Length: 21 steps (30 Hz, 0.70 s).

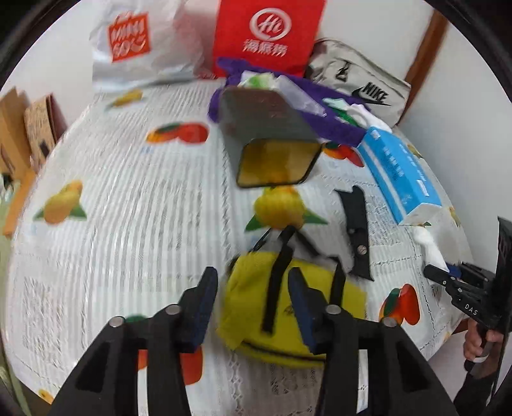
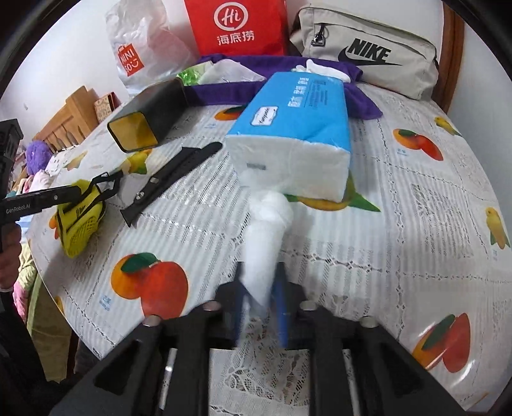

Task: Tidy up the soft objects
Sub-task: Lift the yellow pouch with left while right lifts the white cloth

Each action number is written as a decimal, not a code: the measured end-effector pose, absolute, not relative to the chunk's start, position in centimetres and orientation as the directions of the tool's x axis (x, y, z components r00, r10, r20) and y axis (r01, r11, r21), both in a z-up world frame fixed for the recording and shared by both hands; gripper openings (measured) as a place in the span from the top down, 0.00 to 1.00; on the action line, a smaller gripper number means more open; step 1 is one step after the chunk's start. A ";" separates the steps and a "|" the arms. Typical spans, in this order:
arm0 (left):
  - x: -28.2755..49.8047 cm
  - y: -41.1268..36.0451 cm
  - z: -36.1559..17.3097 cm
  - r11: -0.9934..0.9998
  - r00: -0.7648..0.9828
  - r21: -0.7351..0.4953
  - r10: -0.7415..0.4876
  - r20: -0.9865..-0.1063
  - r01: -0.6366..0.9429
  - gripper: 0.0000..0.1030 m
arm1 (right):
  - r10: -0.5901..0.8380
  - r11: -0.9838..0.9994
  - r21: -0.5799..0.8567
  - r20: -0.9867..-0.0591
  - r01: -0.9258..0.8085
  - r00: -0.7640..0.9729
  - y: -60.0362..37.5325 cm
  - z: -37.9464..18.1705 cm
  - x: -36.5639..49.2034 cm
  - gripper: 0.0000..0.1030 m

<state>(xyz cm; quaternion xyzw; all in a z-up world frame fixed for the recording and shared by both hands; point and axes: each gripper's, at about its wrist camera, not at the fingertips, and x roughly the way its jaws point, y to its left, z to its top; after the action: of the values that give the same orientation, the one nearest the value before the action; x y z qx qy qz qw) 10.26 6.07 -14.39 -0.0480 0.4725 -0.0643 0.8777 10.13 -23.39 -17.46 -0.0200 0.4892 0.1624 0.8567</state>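
My left gripper point(image 1: 252, 307) hangs open low over a yellow mesh pouch point(image 1: 297, 320) that lies on the tablecloth. One of the pouch's black straps point(image 1: 276, 288) runs up between the fingers without being pinched. In the right wrist view the pouch point(image 2: 80, 220) sits at the table's left edge under the left gripper point(image 2: 78, 193). A white tissue point(image 2: 265, 243) trails out of the blue tissue pack point(image 2: 294, 128) and lies loosely between the parted blue pads of my right gripper point(image 2: 260, 307), which is open. The left wrist view shows that gripper point(image 1: 448, 272) beside the pack point(image 1: 400, 172).
A black tin point(image 1: 272, 134) lies on its side with its yellow inside showing. A black watch strap point(image 1: 356, 224) lies between pouch and pack. Behind are a purple cloth point(image 2: 224, 89), a red bag point(image 2: 236, 25), a white plastic bag point(image 2: 140, 54) and a grey Nike bag point(image 2: 368, 54).
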 end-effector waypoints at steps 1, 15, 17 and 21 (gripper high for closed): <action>10.3 5.6 -13.9 0.987 0.557 -0.134 -0.157 -0.816 0.082 0.57 | 0.253 0.948 0.118 -0.843 -0.295 0.475 -23.3 -17.4 10.2 0.52; 15.3 -3.1 -14.9 0.963 0.458 -0.125 -0.225 -0.860 0.239 0.51 | 0.208 0.958 0.055 -0.807 -0.281 0.553 -23.0 -17.6 12.8 0.78; 15.9 -4.0 -15.7 0.961 0.443 -0.124 -0.226 -0.868 0.247 0.51 | 0.215 0.956 0.057 -0.806 -0.288 0.552 -23.4 -17.5 12.5 0.78; 16.7 -5.1 -16.8 0.961 0.428 -0.111 -0.215 -0.878 0.254 0.51 | 0.228 0.952 0.066 -0.806 -0.299 0.547 -23.9 -17.8 11.6 0.77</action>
<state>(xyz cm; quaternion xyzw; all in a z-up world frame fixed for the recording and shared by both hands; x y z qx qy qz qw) 16.68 -5.15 -16.78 0.0192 0.5165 -0.1389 0.8447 11.56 -23.90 -17.75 -0.0394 0.4518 0.1498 0.8786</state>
